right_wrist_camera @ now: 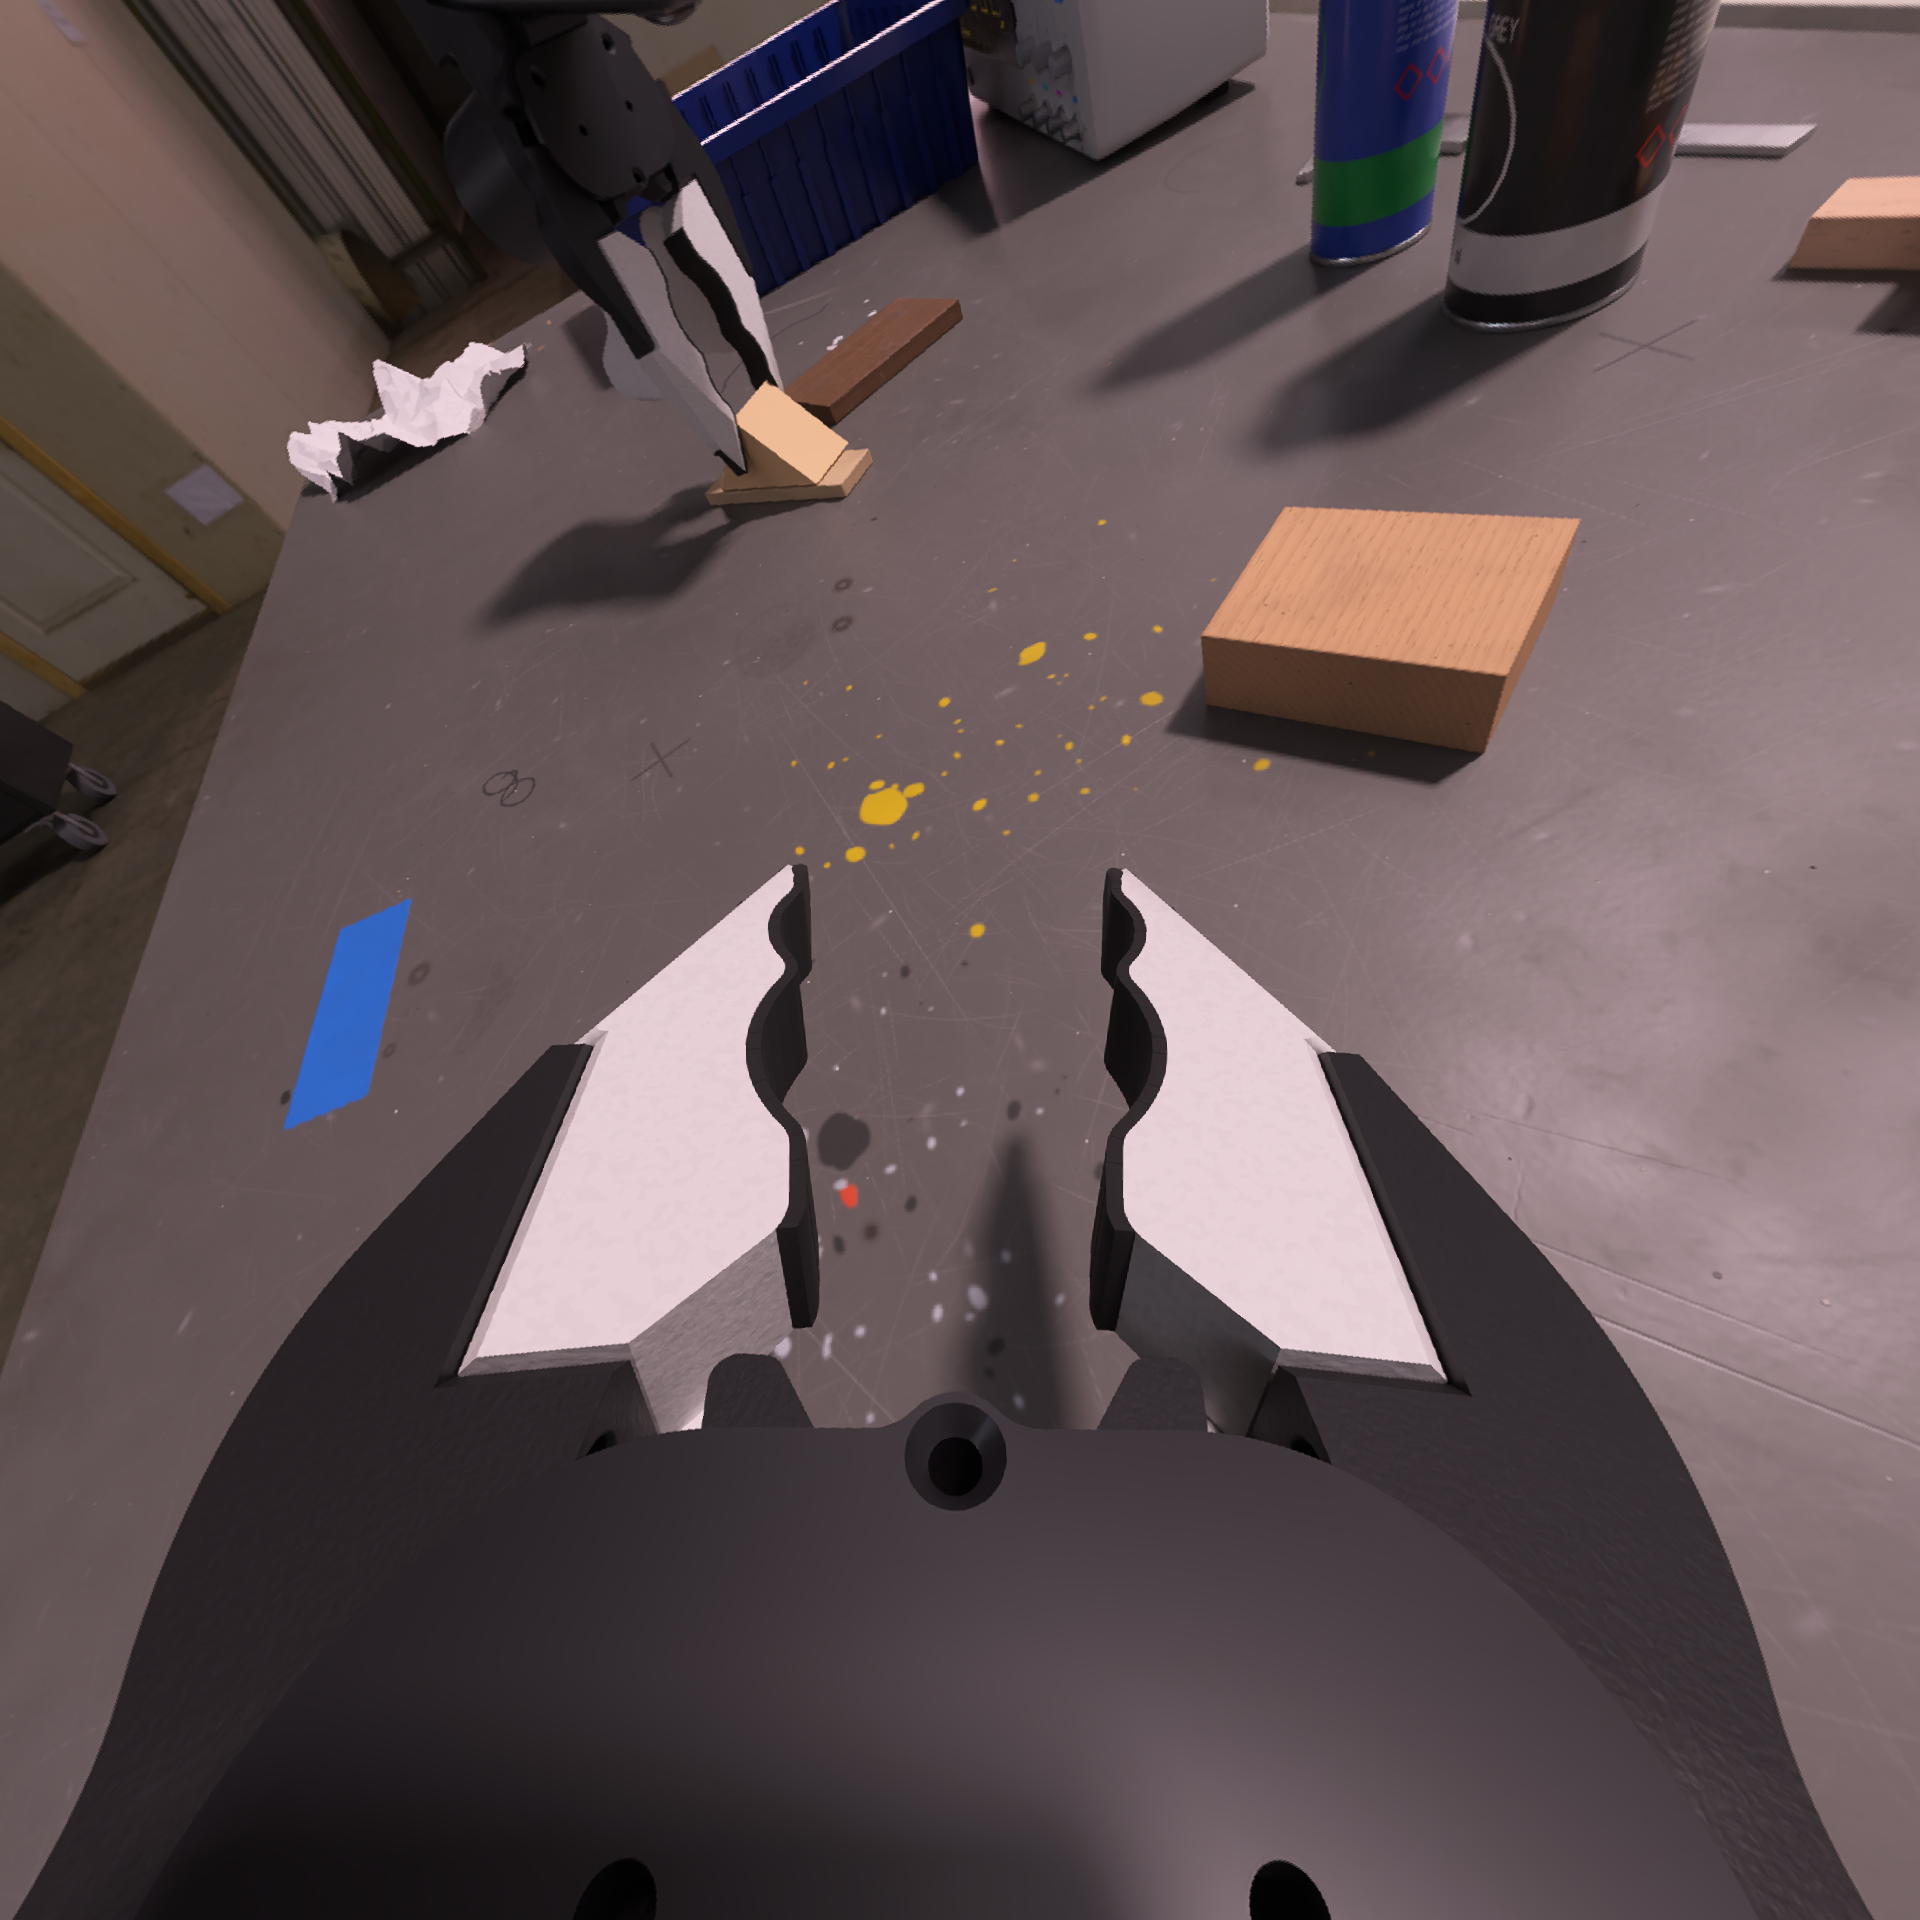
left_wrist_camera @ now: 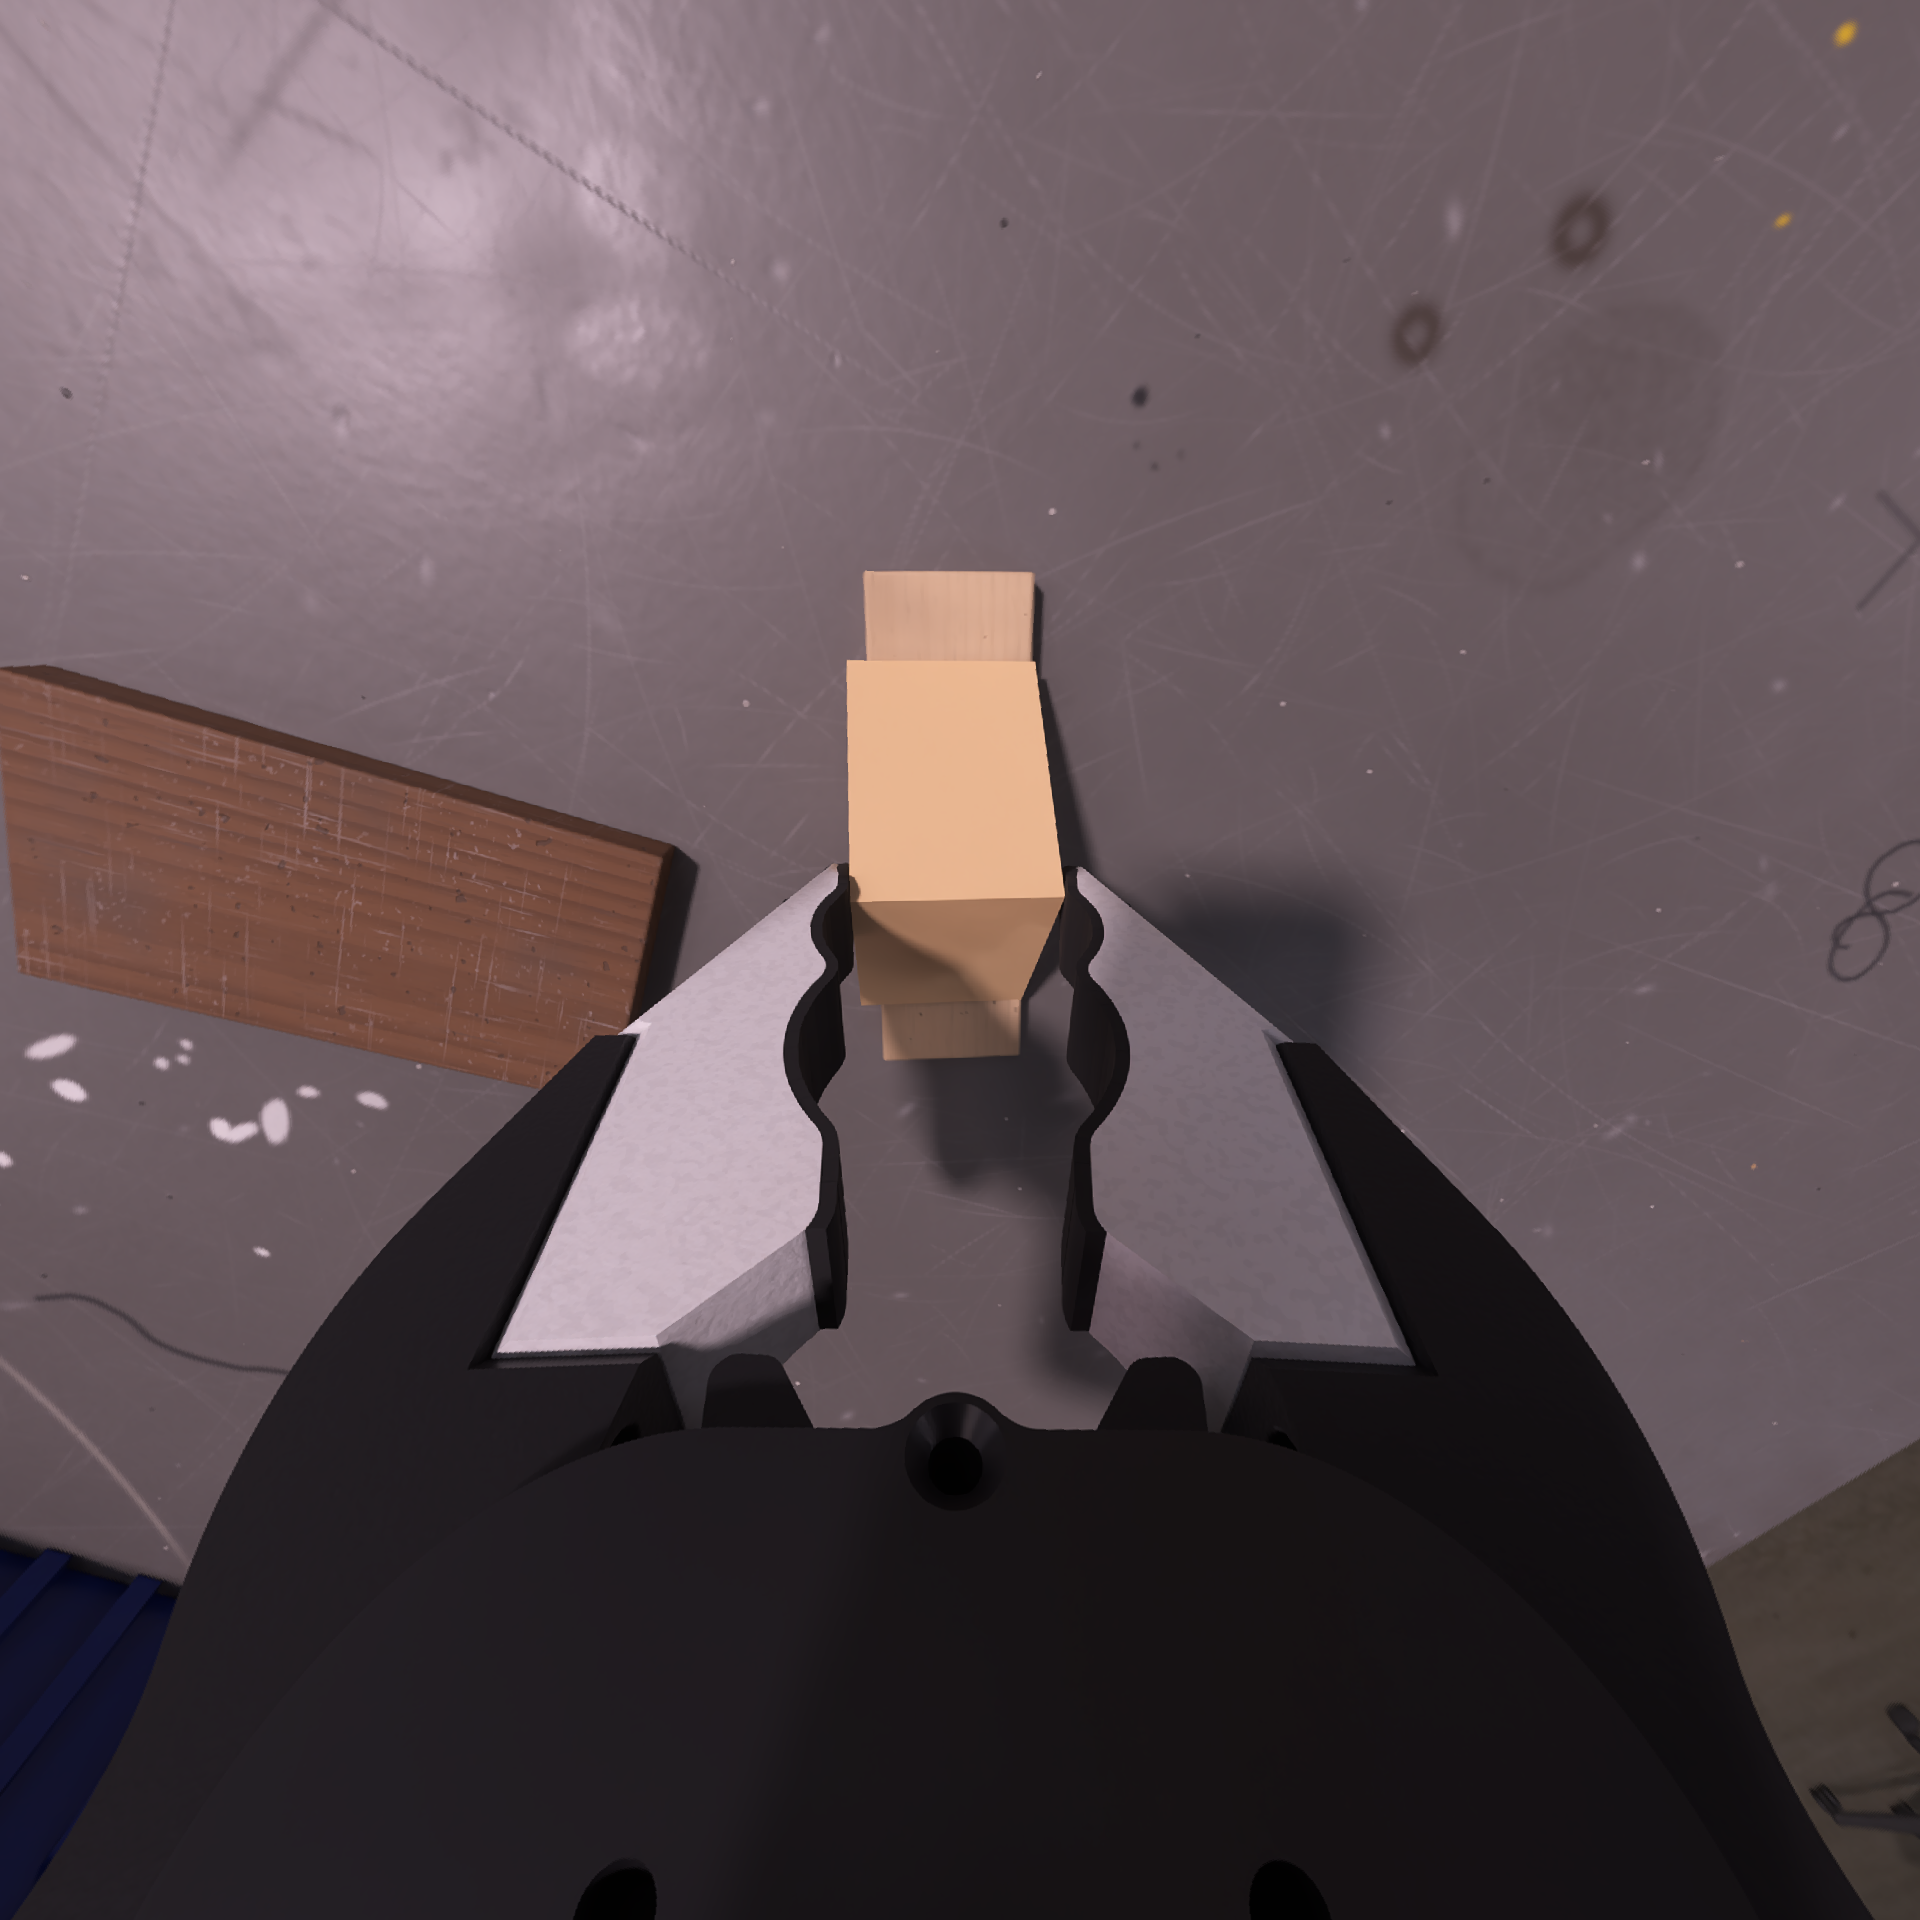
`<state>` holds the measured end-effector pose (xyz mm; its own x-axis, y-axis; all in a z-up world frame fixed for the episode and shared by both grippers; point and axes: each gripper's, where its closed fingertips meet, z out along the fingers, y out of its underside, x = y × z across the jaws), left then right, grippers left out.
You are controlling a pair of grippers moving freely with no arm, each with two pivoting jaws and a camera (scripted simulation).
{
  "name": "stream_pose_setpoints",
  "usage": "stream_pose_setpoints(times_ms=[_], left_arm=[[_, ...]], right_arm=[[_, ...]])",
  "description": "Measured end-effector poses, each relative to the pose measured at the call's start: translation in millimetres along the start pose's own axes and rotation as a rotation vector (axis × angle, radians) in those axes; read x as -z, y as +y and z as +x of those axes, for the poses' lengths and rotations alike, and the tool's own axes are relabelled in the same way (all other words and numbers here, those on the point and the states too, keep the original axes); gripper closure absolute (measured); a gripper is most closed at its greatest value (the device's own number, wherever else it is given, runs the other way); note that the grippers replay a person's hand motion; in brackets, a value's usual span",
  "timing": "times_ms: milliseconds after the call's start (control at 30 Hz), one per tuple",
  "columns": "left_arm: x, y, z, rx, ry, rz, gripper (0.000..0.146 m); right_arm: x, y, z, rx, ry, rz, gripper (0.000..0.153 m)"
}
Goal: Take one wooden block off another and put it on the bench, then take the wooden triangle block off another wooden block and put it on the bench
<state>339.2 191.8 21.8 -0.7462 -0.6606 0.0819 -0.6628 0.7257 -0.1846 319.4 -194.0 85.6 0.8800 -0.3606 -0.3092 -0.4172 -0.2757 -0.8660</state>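
Note:
A pale wooden triangle block (left_wrist_camera: 945, 790) sits on a flat pale wooden block (left_wrist_camera: 948, 618) on the grey bench. My left gripper (left_wrist_camera: 958, 878) points down at it, and its fingertips press both sides of the wedge's tall near end. In the right wrist view the left gripper (right_wrist_camera: 732, 447) stands over the triangle block (right_wrist_camera: 795, 436), which appears to rest on the flat block (right_wrist_camera: 831, 480). My right gripper (right_wrist_camera: 954, 883) is open and empty, low over the paint-spattered bench, well away from the stack. A large wooden block (right_wrist_camera: 1392, 613) lies alone on the bench, ahead and to the right of it.
A dark brown plank (left_wrist_camera: 312, 883) lies just left of the stack and also shows in the right wrist view (right_wrist_camera: 883, 348). Crumpled white paper (right_wrist_camera: 405, 416), a blue bin (right_wrist_camera: 831, 145), two spray cans (right_wrist_camera: 1371, 135), a white box (right_wrist_camera: 1112, 62) and another wooden block (right_wrist_camera: 1870, 223) stand farther off. The bench edge runs along the left.

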Motion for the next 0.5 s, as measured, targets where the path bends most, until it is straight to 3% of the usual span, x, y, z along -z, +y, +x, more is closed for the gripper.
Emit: stream_pose_setpoints(times_ms=[100, 200, 333, 400, 500], left_arm=[[16.8, -3.8, 7.3, -0.006, -0.043, 0.067, 0.107], [54.9, -13.4, 26.7, -0.03, -0.14, 0.197, 0.107], [102.2, -29.4, 89.8, -0.108, -0.243, 0.38, 0.107], [104.7, -42.3, 137.9, -0.171, -0.208, 0.463, 0.107], [75.9, -61.0, 206.1, -0.279, -0.122, 0.469, 0.107]], right_arm=[[4.0, -3.7, 0.5, 0.006, 0.006, 0.013, 0.096], [9.9, -8.4, 0.7, 0.014, 0.015, 0.031, 0.097], [18.2, -12.9, 1.4, 0.026, 0.03, 0.051, 0.097], [21.7, -13.5, 2.6, 0.03, 0.038, 0.056, 0.098], [26.1, -12.5, 6.9, 0.031, 0.058, 0.057, 0.098]])
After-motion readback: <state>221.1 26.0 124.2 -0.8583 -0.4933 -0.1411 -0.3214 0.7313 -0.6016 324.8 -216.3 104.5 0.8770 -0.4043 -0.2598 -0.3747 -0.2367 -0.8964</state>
